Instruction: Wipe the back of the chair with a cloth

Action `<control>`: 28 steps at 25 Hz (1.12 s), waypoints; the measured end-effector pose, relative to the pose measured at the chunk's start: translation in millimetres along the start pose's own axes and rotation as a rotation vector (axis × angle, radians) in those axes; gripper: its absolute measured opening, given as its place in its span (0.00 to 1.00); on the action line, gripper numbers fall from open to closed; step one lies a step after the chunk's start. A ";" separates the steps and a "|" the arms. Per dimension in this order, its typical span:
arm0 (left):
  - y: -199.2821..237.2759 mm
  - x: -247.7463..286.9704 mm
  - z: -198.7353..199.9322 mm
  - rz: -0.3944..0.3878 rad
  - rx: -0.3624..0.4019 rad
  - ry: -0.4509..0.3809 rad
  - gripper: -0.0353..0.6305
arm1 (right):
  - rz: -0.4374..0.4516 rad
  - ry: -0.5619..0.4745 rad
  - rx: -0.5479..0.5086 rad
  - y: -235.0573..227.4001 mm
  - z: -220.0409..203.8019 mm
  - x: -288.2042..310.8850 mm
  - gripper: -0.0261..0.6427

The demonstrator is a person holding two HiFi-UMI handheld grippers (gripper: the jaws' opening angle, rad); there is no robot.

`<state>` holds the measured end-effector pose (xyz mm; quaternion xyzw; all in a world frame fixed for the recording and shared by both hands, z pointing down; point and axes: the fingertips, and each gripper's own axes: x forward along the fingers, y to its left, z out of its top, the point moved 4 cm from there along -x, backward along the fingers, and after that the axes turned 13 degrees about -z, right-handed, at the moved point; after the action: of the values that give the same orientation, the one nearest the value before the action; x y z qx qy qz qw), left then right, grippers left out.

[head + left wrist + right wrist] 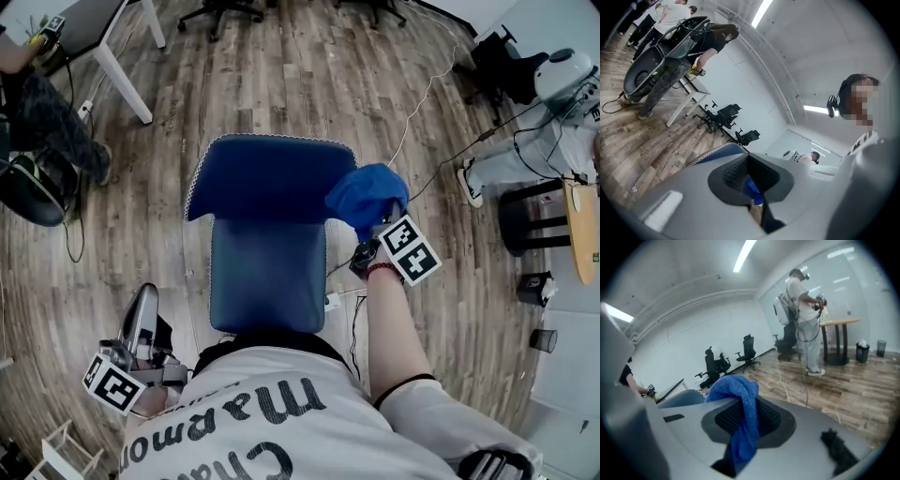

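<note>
Blue cloth (367, 195) clamped in my right gripper (366, 236) at the chair back (267, 178) right corner, mid-frame. Left gripper (142, 305) jaws together, empty, lower left. Shirt (272, 412) lettering partly legible. Wood-plank floor (309, 66), office.

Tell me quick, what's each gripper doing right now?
Left gripper: closed, holding nothing.
Right gripper: closed on the blue cloth.
</note>
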<state>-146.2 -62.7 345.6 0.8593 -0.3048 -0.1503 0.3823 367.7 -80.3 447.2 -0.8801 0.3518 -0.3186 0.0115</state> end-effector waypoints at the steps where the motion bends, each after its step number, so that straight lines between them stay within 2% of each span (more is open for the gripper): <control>1: 1.3 -2.3 0.1 0.003 -0.015 -0.015 0.06 | -0.021 -0.049 -0.017 3.1 3.7 -7.6 0.15; 2: 2.5 -4.3 0.3 0.002 -0.032 -0.033 0.06 | -0.007 -0.087 -0.049 12.5 3.8 -15.7 0.15; 4: 4.7 -8.7 1.1 0.002 -0.061 -0.070 0.06 | 0.100 -0.109 -0.145 45.9 -9.0 -32.1 0.15; 7: 2.3 -16.9 2.3 0.004 -0.080 -0.110 0.06 | 0.272 -0.030 -0.243 98.4 -46.3 -47.7 0.15; 10: 1.5 -34.5 2.4 0.050 -0.055 -0.120 0.06 | 0.375 0.070 -0.275 137.3 -79.3 -50.9 0.15; 14: 6.2 -67.6 5.1 0.124 -0.039 -0.165 0.06 | 0.499 0.107 -0.355 193.2 -106.9 -59.1 0.15; 20: 4.8 -114.3 11.6 0.263 0.046 -0.190 0.06 | 0.621 0.157 -0.417 256.1 -141.0 -76.3 0.15; 23: 5.0 -129.7 11.3 0.320 0.083 -0.177 0.06 | 0.682 0.201 -0.452 281.7 -162.6 -88.5 0.15; 28: 9.9 -147.5 9.3 0.370 0.060 -0.207 0.06 | 0.765 0.287 -0.493 305.5 -197.5 -105.5 0.15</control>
<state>-268.2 21.1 350.6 0.7797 -0.4991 -0.1558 0.3445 10.4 -203.8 471.6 -0.6110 0.7137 -0.3167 -0.1301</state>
